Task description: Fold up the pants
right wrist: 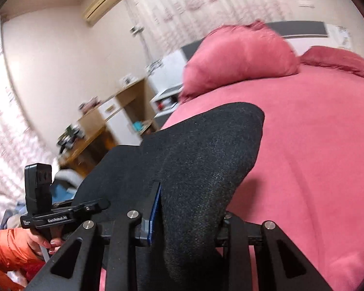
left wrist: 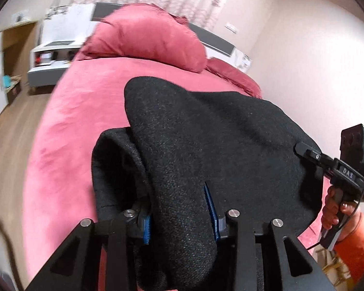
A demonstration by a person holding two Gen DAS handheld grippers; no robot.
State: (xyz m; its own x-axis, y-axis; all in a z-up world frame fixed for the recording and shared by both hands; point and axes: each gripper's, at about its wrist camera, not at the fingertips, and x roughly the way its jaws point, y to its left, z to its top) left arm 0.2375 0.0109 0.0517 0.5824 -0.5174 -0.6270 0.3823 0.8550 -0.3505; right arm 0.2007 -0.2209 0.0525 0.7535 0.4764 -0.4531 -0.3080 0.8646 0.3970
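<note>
Black knit pants (left wrist: 206,133) are held up over a pink bed, draped across both grippers. My left gripper (left wrist: 179,208) is shut on a thick fold of the pants; its blue pads (left wrist: 210,208) press the cloth from both sides. My right gripper (right wrist: 184,208) is shut on another edge of the same pants (right wrist: 206,145), with a blue pad (right wrist: 155,211) showing on the left side. The right gripper also shows in the left wrist view (left wrist: 303,149) at the far right, and the left gripper shows in the right wrist view (right wrist: 102,203) at the lower left.
The pink bed cover (left wrist: 85,121) spreads beneath, with a big pink pillow (left wrist: 148,38) at the head. A white nightstand (left wrist: 51,58) and a wooden desk (right wrist: 109,121) stand beside the bed. Wood floor (left wrist: 14,131) lies to the left. A wall (left wrist: 315,60) is on the right.
</note>
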